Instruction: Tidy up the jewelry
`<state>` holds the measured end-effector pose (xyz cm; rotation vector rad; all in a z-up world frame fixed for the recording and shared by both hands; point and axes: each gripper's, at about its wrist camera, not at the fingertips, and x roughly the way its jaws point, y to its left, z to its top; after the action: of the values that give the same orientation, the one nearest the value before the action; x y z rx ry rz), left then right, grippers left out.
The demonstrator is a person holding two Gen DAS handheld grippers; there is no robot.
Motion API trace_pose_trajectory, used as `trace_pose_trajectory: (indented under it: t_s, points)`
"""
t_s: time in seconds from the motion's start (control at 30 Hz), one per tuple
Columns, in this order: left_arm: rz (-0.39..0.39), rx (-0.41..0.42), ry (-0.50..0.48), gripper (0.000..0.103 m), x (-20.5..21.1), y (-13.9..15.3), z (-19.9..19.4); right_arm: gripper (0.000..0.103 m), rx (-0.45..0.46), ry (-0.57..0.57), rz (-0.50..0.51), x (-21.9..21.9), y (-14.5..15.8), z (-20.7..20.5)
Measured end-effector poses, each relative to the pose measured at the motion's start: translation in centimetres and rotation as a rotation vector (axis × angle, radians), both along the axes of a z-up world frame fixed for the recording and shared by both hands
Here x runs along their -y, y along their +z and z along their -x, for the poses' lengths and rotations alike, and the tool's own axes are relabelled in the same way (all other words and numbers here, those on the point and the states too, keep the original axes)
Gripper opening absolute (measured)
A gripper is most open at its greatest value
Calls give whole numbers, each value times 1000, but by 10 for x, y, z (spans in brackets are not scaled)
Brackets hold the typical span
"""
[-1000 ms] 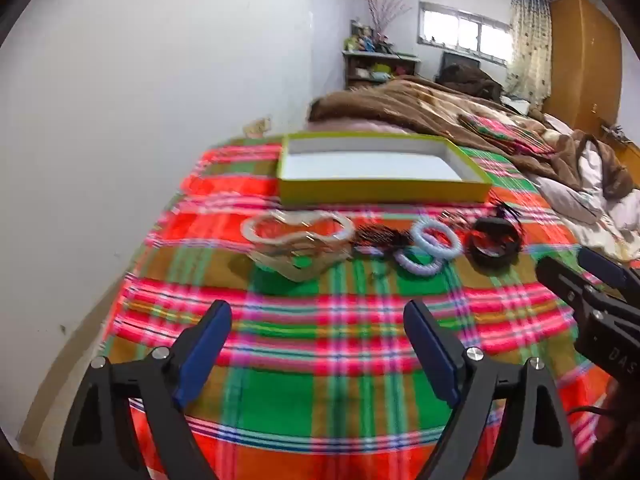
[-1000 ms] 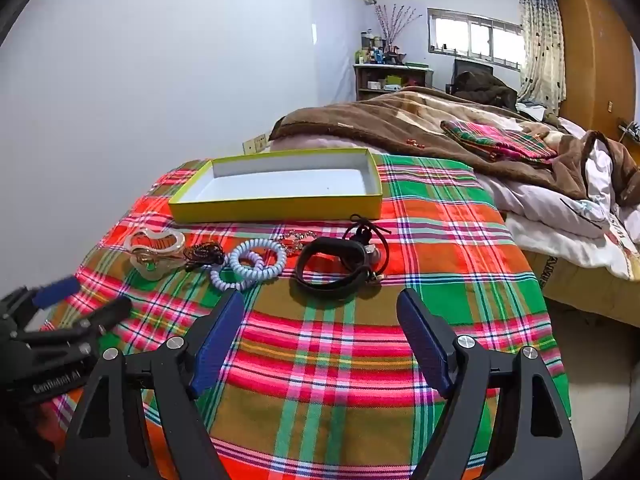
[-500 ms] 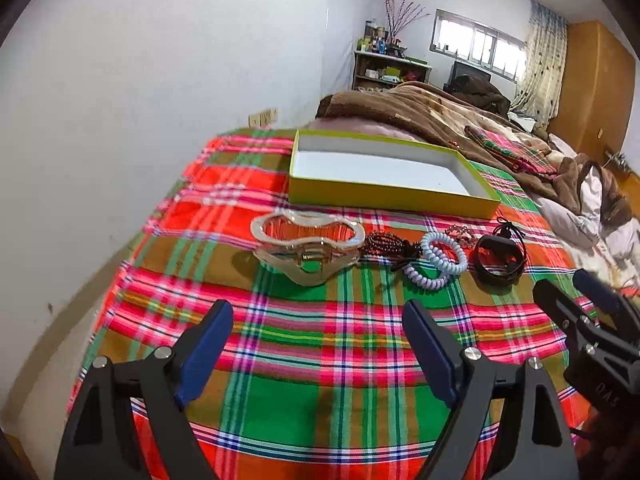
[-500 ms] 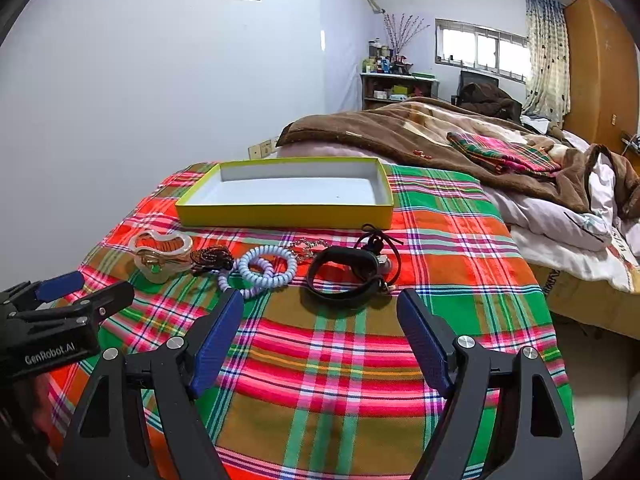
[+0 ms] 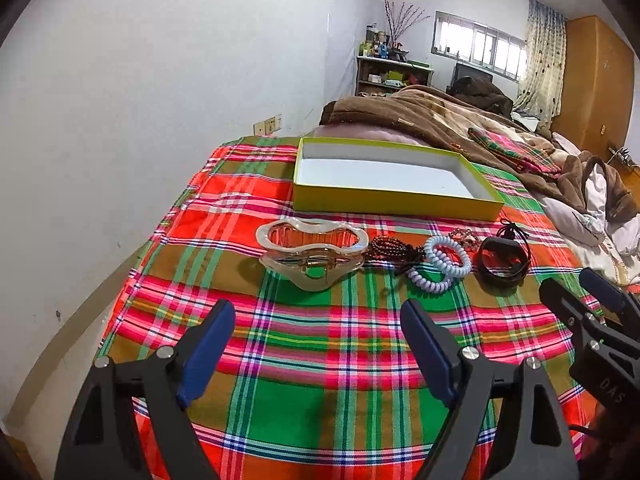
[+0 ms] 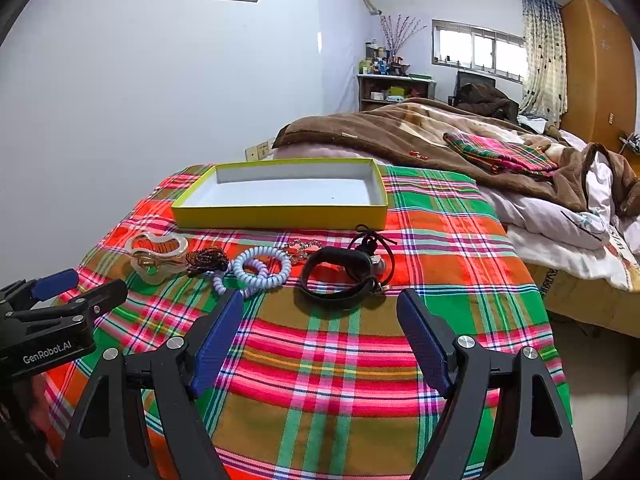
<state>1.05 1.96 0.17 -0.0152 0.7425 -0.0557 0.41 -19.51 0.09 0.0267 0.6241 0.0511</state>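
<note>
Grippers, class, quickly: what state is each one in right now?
Left gripper: open, holding nothing.
Right gripper: open, holding nothing.

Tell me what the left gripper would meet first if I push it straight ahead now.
Probably the clear hair claw clip: it lies ahead of the open left gripper, between the finger lines, with only plaid blanket before it. Depth is hard to judge; it might pass above.

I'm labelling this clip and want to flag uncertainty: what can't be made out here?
- Small beaded chain: left wrist view, partly behind the coil bracelets; too small in both views to identify.
- Dark bead strand: tangled, count unclear.
- Yellow box: near wall hides the front strip of its floor.
- Left gripper and right gripper: handles cut off by the bottom edge.
</note>
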Motion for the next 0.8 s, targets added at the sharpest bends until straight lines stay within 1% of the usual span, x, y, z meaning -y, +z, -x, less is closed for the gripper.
trace_pose_trajectory:
  t_s: [0.8]
  points:
    - [-10, -21, 6, 86, -1, -3, 2, 79, -3, -4, -3, 2, -1, 0]
